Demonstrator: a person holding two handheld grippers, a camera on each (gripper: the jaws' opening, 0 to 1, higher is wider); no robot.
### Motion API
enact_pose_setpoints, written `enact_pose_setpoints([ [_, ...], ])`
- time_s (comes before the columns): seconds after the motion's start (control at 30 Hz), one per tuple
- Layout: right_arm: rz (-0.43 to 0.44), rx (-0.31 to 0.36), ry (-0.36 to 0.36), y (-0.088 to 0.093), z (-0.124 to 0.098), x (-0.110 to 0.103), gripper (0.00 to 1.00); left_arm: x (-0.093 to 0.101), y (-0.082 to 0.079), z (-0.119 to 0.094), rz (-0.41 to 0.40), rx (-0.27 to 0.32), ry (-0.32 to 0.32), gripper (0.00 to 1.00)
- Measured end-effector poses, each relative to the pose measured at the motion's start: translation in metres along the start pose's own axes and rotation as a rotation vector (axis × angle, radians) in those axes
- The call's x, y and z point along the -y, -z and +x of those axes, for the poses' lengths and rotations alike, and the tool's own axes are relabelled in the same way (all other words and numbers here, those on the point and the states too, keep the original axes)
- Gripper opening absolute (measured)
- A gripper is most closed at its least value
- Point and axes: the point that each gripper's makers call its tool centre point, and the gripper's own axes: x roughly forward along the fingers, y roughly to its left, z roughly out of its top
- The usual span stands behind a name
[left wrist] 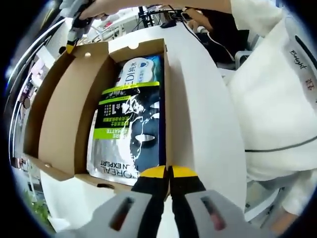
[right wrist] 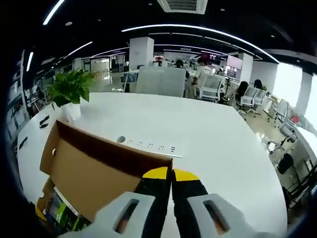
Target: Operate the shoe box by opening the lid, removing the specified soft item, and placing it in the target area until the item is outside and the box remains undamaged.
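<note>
An open brown cardboard shoe box [left wrist: 166,99] lies on the white table [left wrist: 198,109], its lid [left wrist: 64,109] folded out to the left. Inside lies a soft black, green and white L'Oreal pouch [left wrist: 131,134], with a blue and white pouch [left wrist: 141,67] beyond it. My left gripper [left wrist: 168,172] is shut on the near end of the box's right wall. The right gripper [left wrist: 72,42] reaches in at the top left and touches the lid's far corner. In the right gripper view, my right gripper [right wrist: 171,173] is shut on the edge of the lid [right wrist: 99,173]. A bit of the pouches [right wrist: 59,213] shows below it.
A person in a white garment [left wrist: 277,99] stands close on the right of the table. Cables [left wrist: 168,20] lie at the table's far end. A potted plant [right wrist: 72,89] and a built-in socket strip [right wrist: 146,145] sit on the table, with office chairs [right wrist: 213,89] beyond.
</note>
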Motion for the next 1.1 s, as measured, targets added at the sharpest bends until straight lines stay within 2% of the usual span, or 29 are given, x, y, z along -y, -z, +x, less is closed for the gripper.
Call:
enact_pose_setpoints([
  [0.33,-0.004,-0.056,-0.022,0.006,0.008,0.001,0.00,0.002,0.000,0.000,0.013,-0.004,-0.011,0.01],
  [0.57,-0.012,-0.083,-0.025,0.020,0.024,0.000,0.00,0.001,0.000,0.000,-0.003,-0.025,-0.001,0.01],
  [0.83,-0.029,-0.138,-0.021,0.031,0.038,-0.002,0.00,0.001,0.001,0.000,-0.016,-0.015,0.018,0.01],
  [1.1,0.025,-0.181,-0.046,0.045,0.052,-0.002,0.00,0.002,0.000,0.000,-0.024,-0.020,0.028,0.01],
])
